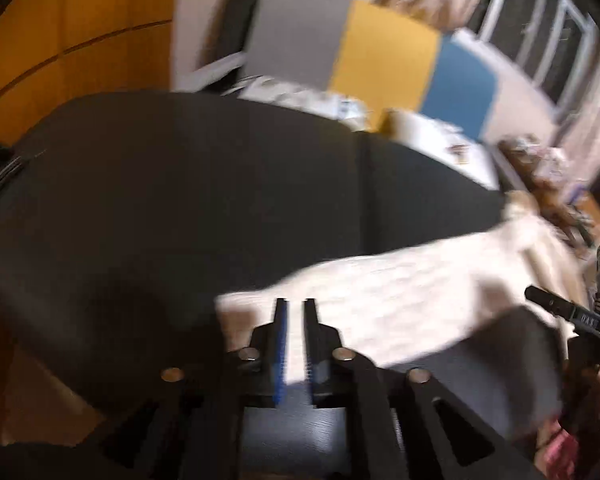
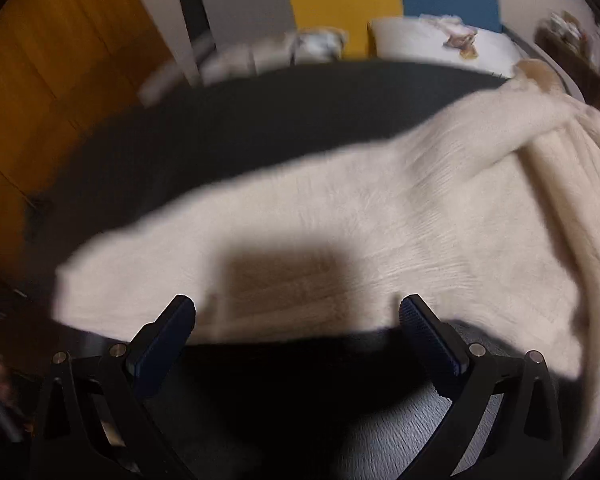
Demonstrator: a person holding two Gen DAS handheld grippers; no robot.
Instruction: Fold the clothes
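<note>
Left wrist: fingers (image 1: 279,344) pinch cream sweater (image 1: 400,296), right gripper (image 2: 297,312) wide apart.

Cream ribbed knit sweater (image 2: 340,216) lies on a matt dark table (image 1: 180,184); behind, glossy orange wood panel (image 1: 60,40).

Both wrist views are looking down close over the dark table (image 1: 180,200), facing the striped wall panel (image 1: 380,48) along the frame top, sharing the cream garment (image 2: 340,220) at lower right.
</note>
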